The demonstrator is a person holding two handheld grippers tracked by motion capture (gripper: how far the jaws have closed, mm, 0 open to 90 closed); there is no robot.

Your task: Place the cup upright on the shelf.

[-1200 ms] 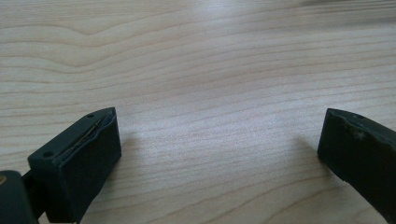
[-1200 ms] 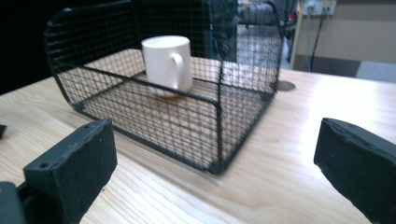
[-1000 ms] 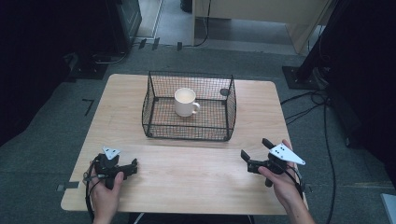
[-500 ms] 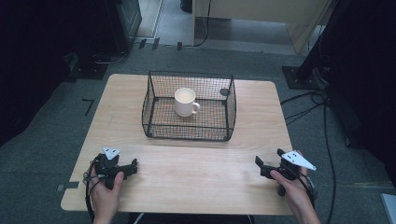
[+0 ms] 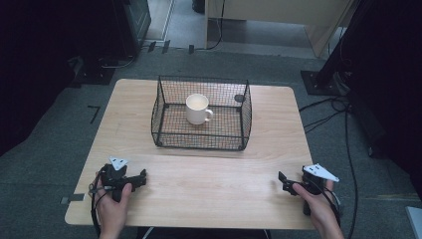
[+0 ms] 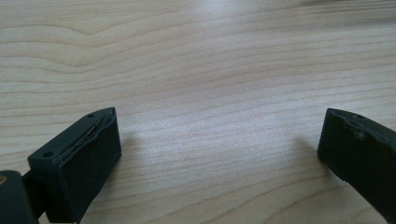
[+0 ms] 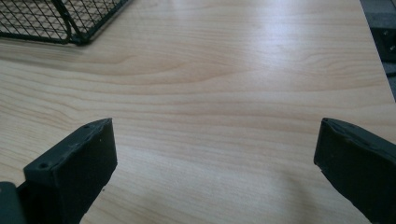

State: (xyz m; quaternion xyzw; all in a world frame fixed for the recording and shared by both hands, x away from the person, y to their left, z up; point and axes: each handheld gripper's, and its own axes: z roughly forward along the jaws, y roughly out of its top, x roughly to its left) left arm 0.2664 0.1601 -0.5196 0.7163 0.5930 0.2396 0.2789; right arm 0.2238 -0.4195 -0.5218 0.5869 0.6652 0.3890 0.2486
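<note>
A black wire basket (image 5: pixel 201 140) stands at the middle of the wooden table (image 5: pixel 209 174), and a white mug (image 5: pixel 197 109) sits upright inside it. My left gripper (image 5: pixel 143 177) rests near the table's front left, held by a hand, open with nothing between its jaws. Its fingers (image 6: pixel 79 158) stand wide apart over bare wood. My right gripper (image 5: pixel 282 181) lies at the front right, also open and empty. A corner of the basket (image 7: pixel 60 21) shows at the top left of the right gripper view, well beyond that gripper's fingers (image 7: pixel 77 170).
A small dark round object (image 5: pixel 239 98) lies inside the basket at its back right. Cables (image 5: pixel 343 114) run over the floor to the right of the table. Dark stands and furniture surround the table.
My right gripper has moved down and to the right, toward the table's front right corner, and away from the basket. The left gripper has stayed put.
</note>
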